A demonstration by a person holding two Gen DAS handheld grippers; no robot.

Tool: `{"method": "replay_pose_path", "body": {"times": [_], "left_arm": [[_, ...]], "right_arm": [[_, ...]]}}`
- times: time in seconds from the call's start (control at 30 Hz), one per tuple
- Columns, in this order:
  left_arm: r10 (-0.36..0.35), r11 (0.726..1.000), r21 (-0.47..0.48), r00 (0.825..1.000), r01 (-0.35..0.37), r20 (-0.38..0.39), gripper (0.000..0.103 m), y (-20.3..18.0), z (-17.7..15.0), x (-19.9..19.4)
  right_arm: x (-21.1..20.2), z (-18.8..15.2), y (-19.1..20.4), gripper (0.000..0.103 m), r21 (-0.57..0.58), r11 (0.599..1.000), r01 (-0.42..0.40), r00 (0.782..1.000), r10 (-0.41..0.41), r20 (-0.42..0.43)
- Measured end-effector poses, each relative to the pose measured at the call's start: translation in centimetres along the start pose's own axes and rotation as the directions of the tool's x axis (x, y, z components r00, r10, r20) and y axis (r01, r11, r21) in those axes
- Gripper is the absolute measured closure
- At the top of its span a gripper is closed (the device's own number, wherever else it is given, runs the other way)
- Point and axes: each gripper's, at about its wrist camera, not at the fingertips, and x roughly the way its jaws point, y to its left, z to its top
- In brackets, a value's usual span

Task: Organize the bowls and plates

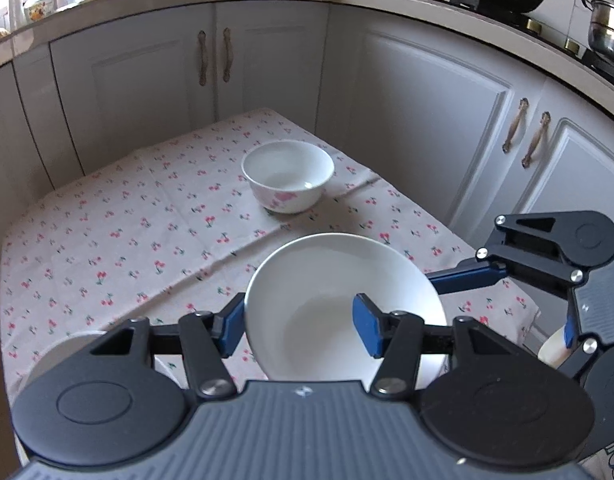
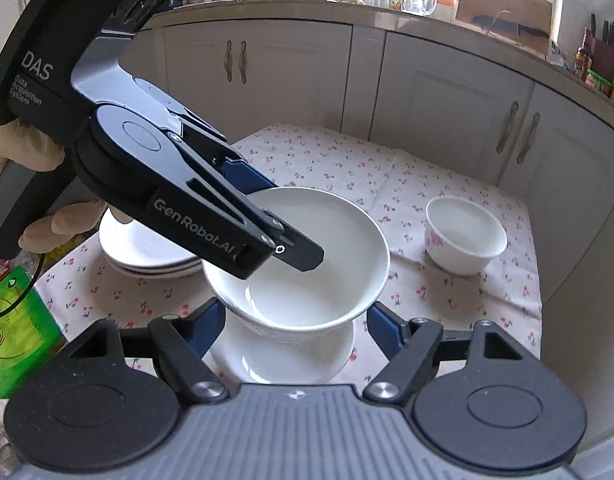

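Note:
A plain white bowl (image 1: 327,280) (image 2: 315,280) hangs above the cherry-print tablecloth (image 1: 107,240). My left gripper (image 1: 299,328) (image 2: 275,220) is shut on its rim, one pad inside the bowl and one outside. My right gripper (image 2: 299,328) straddles the same bowl lower down, with its blue pads against the bowl's lower wall on both sides. In the left wrist view one right finger (image 1: 467,280) touches the bowl's right edge. A shallow white dish (image 2: 283,360) lies directly beneath the bowl. A white bowl with pink flowers (image 1: 287,176) (image 2: 465,240) stands alone farther back on the cloth.
A stack of white plates (image 2: 147,252) (image 1: 55,354) sits at the near left of the table. White cabinets (image 1: 427,120) close in the table behind and to the right. A green packet (image 2: 11,340) lies off the left edge. A gloved hand (image 2: 27,152) holds the left gripper.

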Motion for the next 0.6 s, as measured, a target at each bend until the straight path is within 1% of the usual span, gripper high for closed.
{"method": "replay_pose_path", "body": {"times": [0.23, 0.4, 0.6], "left_arm": [[0.006, 1.0, 0.011, 1.0, -0.006, -0.027, 0.048, -0.4, -1.4, 1.0], [0.002, 1.0, 0.003, 1.0, -0.002, -0.03, 0.047, -0.3, -1.7, 1.4], [0.007, 0.999, 0.033, 0.999, -0.006, -0.036, 0.047, -0.5, -2.2, 1.9]], "right_arm": [[0.5, -1.0, 0.2, 0.021, 0.013, 1.0, -0.009, 1.0, 0.009, -0.024], [1.1, -1.5, 0.3, 0.021, 0.021, 1.0, -0.011, 0.999, 0.012, -0.038], [1.5, -1.9, 0.2, 0.021, 0.025, 1.0, -0.014, 0.999, 0.015, -0.05]]}}
